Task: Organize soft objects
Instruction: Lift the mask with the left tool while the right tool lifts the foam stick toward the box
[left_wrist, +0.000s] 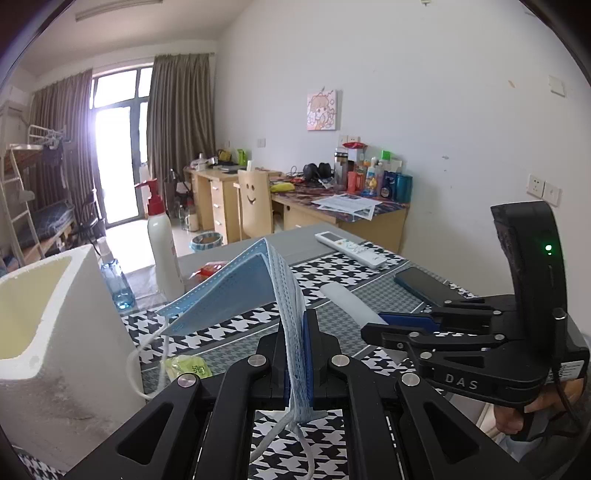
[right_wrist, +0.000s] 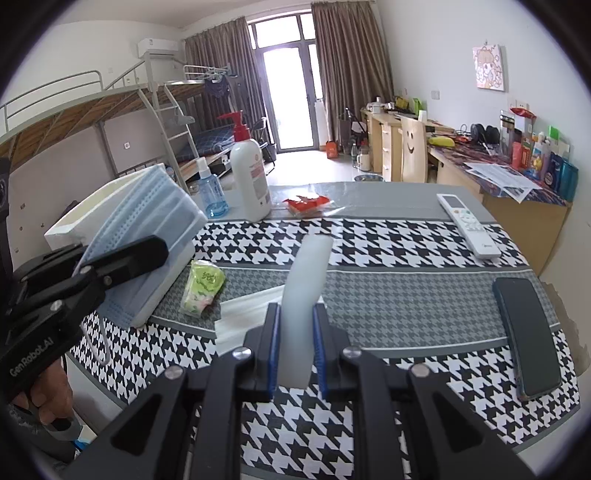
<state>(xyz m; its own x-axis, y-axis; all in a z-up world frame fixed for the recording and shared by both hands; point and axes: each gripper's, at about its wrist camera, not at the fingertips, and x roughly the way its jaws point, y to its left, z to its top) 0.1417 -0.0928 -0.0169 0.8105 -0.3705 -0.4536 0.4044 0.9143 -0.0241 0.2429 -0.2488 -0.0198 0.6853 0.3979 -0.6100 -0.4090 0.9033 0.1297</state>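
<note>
Left tool (left_wrist: 295, 354) pinches a stack of blue masks (left_wrist: 236, 291), jaws pressed tight on the folded edge; the masks fan up and leftward above the tabletop (left_wrist: 332, 273), ear loops (left_wrist: 140, 362) dangling below. From the right wrist view the same masks (right_wrist: 147, 229) hang just in front of the white foam box (right_wrist: 110, 199), which sits at the tabletop's left edge. Right tool (right_wrist: 295, 347) grips a pale translucent strip (right_wrist: 306, 280), pads closed on its lower part, the strip standing up and leaning slightly right (material hard to tell). A white sheet (right_wrist: 247, 310) lies flat just left of that tool. Green tissue pack (right_wrist: 203, 284) lies beside the box. Farther back: pump bottle (right_wrist: 251, 173), blue spray bottle (right_wrist: 210, 192), red wrapper (right_wrist: 306, 203). Remote (right_wrist: 469, 225) and phone (right_wrist: 528, 336) lie at right, well apart from both tools.
</note>
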